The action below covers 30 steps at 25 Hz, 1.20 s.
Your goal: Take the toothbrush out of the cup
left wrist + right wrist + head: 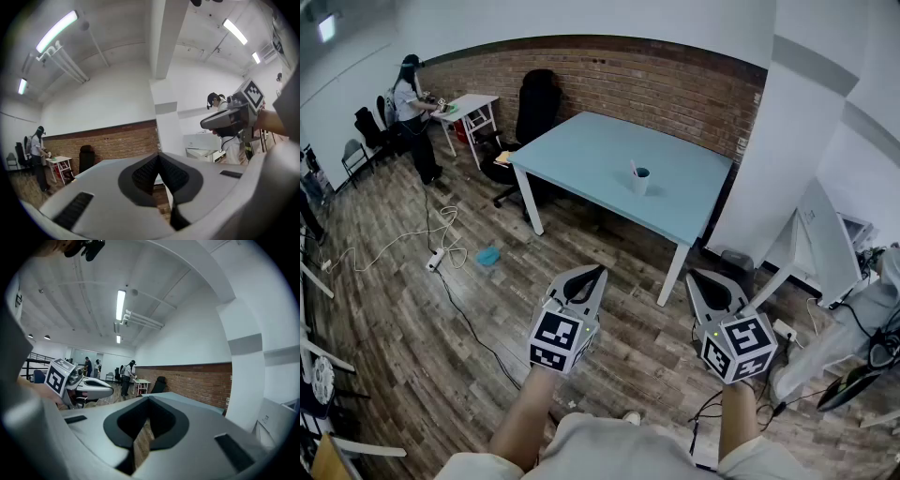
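Observation:
A white cup point(640, 180) with a teal inside stands on the light blue table point(600, 155), towards its right half. A pink toothbrush point(634, 169) leans out of the cup to the left. Both grippers are held low over the wooden floor, well short of the table's near edge. My left gripper point(600, 271) point(158, 157) has its jaws closed to a point with nothing between them. My right gripper point(694, 277) point(149, 401) is likewise shut and empty. Neither gripper view shows the cup.
A black office chair point(534, 108) stands behind the table's left corner against the brick wall point(675, 84). A person point(412, 112) stands by a small white table point(471, 108) at the far left. A cable with a power strip point(436, 259) lies on the floor. A white pillar point(769, 159) rises at right.

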Motion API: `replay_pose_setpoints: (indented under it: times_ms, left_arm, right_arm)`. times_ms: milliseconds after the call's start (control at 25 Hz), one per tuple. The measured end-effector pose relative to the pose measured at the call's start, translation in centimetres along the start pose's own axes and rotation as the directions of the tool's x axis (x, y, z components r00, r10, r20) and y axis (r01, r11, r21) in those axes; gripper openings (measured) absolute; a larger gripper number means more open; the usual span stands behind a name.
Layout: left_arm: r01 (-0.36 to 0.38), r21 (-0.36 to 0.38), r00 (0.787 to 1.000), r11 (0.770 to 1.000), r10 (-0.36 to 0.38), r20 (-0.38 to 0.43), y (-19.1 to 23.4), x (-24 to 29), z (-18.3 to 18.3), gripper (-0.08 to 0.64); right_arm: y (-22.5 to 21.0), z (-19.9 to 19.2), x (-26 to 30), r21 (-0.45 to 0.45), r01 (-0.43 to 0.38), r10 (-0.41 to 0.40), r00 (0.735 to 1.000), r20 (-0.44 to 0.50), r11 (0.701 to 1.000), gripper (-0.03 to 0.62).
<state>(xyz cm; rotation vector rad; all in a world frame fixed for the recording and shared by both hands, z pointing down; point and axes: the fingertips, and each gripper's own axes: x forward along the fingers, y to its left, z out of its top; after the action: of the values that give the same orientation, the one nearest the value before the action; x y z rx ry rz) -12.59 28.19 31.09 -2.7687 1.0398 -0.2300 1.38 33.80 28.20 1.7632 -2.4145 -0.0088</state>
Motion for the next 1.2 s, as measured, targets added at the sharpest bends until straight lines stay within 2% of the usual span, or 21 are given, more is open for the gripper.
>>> replay_pose_setpoints:
  times_ms: [160, 440, 640, 1200]
  left_arm:
    - [-0.005, -0.001, 1.0, 1.0, 0.005, 0.006, 0.5, 0.4, 0.3, 0.026]
    - [-0.008, -0.001, 1.0, 1.0, 0.008, 0.011, 0.4, 1.5, 0.5, 0.026]
    - [-0.019, -0.004, 1.0, 1.0, 0.019, 0.019, -0.2, 2.7, 0.5, 0.026]
    - [-0.063, -0.014, 0.998, 0.998, 0.063, -0.029, -2.6, 6.0, -1.1, 0.026]
  right_arm:
    - [-0.3, 0.2, 0.6, -0.004, -0.001, 0.001, 1.0, 0.005, 1.0, 0.008]
    - [-2.3, -0.2, 1.0, 0.059, 0.022, -0.023, 1.0, 0.018, 0.998, 0.009]
    - [-3.4, -1.1, 1.1, 0.066, 0.004, -0.004, 1.0, 0.006, 0.998, 0.008]
    - [-6.9, -4.0, 1.8, 0.075, -0.059, 0.061, 0.998, -0.027, 0.995, 0.009]
